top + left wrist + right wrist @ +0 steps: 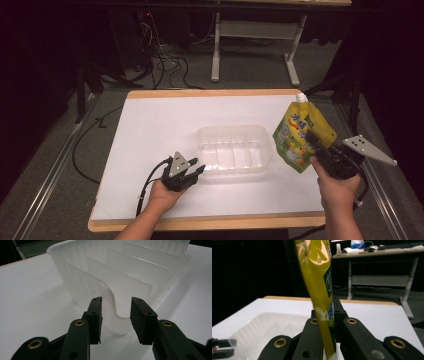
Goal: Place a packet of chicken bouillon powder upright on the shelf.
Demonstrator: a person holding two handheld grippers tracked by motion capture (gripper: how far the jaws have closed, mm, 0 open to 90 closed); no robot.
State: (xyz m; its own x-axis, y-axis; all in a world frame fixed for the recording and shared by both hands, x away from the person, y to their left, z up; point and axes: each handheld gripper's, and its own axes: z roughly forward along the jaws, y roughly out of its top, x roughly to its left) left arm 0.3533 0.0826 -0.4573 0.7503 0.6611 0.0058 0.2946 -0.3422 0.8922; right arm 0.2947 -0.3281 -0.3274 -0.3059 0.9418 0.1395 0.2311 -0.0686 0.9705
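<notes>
1. My right gripper (314, 145) has its jaws clamped on a yellow-green drink pouch (300, 135), held upright in the air beside the right end of the tub.
2. My left gripper (192, 172) sets its jaws around the near rim of the clear plastic tub (232, 150); whether they press it, I cannot tell.
3. The tub sits mid-worktop (150, 130), dividers inside.

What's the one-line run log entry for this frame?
left gripper: jaws astride near rim of clear ribbed plastic tub, gaps show | right gripper: shut on yellow-green spouted drink pouch, held off white table | pouch not in tub
</notes>
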